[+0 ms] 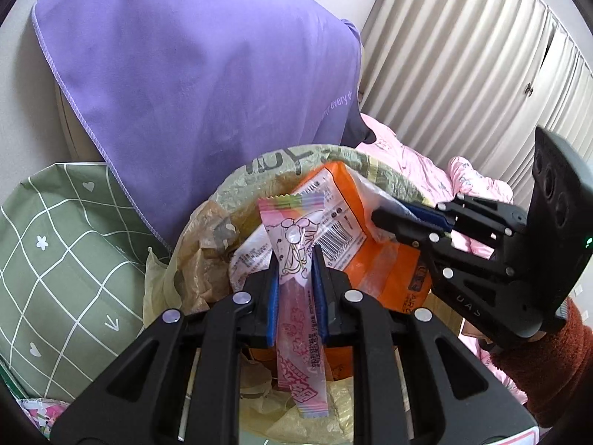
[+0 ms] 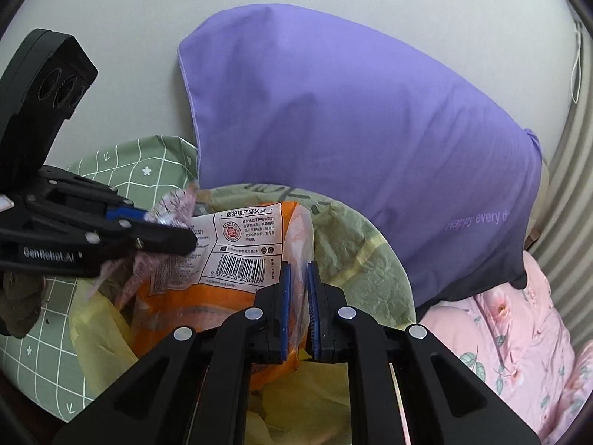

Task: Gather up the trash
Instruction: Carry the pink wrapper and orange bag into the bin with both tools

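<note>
My left gripper [image 1: 294, 263] is shut on a long pink candy wrapper [image 1: 296, 311] and holds it over the open trash bag [image 1: 278, 159]. The left gripper shows at the left of the right wrist view [image 2: 178, 237]. My right gripper [image 2: 296, 278] is shut on the clear edge of an orange plastic package [image 2: 222, 289] with a barcode, over the same bag [image 2: 352, 252]. In the left wrist view the right gripper [image 1: 385, 218] comes in from the right and grips the orange package [image 1: 374, 270].
A purple pillow [image 1: 207, 74] leans on the wall behind the bag. A green checked cushion [image 1: 63, 252] lies at the left. Pink bedding [image 2: 519, 333] lies at the right, by ribbed white wardrobe doors [image 1: 481, 55]. Yellowish bag liner [image 2: 96, 333] hangs at the bag's near side.
</note>
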Demonstrator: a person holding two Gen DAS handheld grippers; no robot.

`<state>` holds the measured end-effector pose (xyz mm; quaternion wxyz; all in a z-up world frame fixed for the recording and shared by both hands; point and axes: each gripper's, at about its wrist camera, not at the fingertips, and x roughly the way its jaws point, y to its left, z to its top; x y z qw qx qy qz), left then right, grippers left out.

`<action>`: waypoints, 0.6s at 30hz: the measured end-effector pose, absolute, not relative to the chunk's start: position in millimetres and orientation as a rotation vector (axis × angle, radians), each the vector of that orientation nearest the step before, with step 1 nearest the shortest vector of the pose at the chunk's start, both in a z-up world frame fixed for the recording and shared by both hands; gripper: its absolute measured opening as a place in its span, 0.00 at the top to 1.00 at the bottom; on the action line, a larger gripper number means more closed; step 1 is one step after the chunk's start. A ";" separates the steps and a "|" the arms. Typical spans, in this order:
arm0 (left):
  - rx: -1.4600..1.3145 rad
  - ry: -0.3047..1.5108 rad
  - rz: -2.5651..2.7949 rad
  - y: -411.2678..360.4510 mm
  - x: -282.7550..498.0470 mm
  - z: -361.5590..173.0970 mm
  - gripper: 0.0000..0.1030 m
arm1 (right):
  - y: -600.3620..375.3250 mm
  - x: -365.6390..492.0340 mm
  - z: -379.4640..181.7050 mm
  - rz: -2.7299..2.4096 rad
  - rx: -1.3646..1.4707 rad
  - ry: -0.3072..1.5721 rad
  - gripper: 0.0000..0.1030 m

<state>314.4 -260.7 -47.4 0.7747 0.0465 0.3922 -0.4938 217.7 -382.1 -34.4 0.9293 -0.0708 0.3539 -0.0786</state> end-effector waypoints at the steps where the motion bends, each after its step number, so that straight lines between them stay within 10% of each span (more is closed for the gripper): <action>1: 0.084 0.849 -1.073 -263.2 318.1 -46.1 0.85 | -382.6 216.4 -34.7 -0.167 -0.147 0.725 0.90; 18: 0.176 0.919 -1.065 -305.4 326.6 -57.1 0.85 | -401.7 191.3 -34.3 -0.253 -0.029 0.733 0.90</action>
